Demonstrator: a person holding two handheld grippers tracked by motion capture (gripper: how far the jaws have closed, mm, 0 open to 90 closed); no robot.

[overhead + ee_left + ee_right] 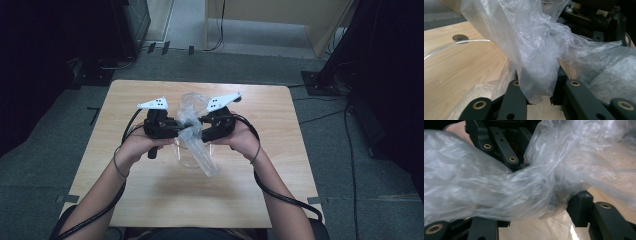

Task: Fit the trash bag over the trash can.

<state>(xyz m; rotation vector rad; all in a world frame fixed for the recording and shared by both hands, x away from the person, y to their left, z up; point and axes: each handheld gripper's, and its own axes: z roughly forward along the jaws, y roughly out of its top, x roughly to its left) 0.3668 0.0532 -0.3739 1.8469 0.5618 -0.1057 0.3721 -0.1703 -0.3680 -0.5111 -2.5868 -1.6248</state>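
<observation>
High view, table: a pale wooden table (150, 200) on grey carpet, with the person's forearms coming in from 6 o'clock.
High view, bag: a clear plastic bag (192, 131) is held up over the middle of the table; one crumpled end stands toward 12 o'clock, a twisted tail hangs toward 5 o'clock.
High view, left gripper: the left gripper (175, 127) sits at 9 o'clock of the bag, nose against it.
High view, right gripper: the right gripper (204, 125) sits at 3 o'clock of the bag, facing the other one, nearly touching it.
High view, bowl: under the bag lies a clear round bowl (181, 156) (only its rim catches the light).
Left gripper view, bag: the bag (534, 50) drapes down between the two black jaws at 6 o'clock.
Left gripper view, grip: the jaws stand a little apart with film between them; I cannot tell whether the pads press on it.
Left gripper view, bowl: the bowl's rim (454, 46) arcs across the table at 9 o'clock.
Right gripper view, bag: a bunched twist of the bag (499, 192) runs across, from 9 o'clock to 3 o'clock.
Right gripper view, grip: the twist lies across the jaws, which stand apart; clamped or loose, I cannot tell.
Right gripper view, left gripper: its black links (499, 142) show at 12 o'clock behind the film.
Writing: no readable label or brand on anything.
</observation>
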